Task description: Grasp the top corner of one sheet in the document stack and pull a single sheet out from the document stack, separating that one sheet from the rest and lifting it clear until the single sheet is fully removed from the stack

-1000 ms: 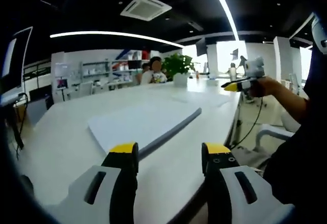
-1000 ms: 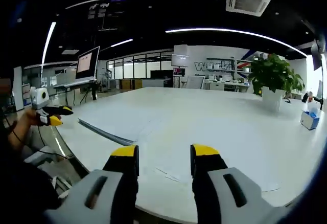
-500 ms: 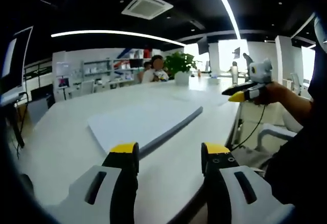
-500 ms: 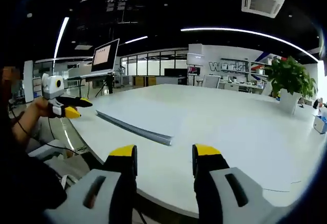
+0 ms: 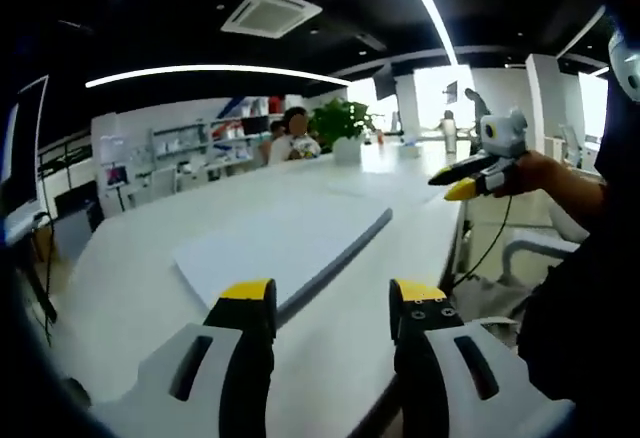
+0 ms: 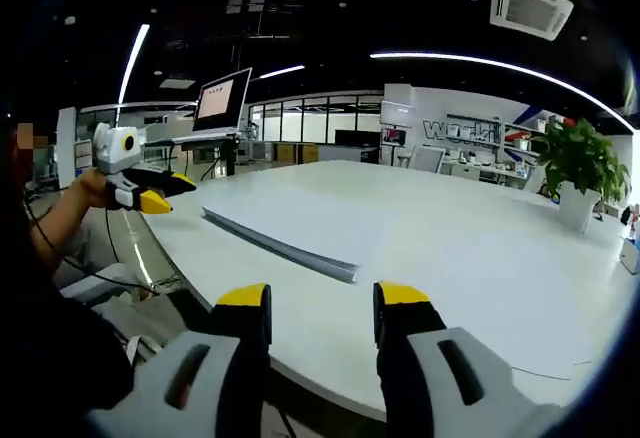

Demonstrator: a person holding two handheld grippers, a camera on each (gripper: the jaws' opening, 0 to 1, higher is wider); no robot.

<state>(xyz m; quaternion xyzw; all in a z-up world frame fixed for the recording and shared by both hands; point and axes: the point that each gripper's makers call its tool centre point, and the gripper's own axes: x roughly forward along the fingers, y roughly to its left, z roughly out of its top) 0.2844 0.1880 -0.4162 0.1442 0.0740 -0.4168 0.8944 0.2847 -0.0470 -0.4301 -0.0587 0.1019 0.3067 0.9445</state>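
Both grippers' fingers (image 5: pixel 248 303) (image 6: pixel 402 303) gape empty above the untouched document stack (image 6: pixel 290 226); wall lettering unreadable.

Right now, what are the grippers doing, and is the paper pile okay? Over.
Left gripper open, empty, short of the document stack. Right gripper open, empty, off the table edge. Stack flat, untouched. Nothing in the way.
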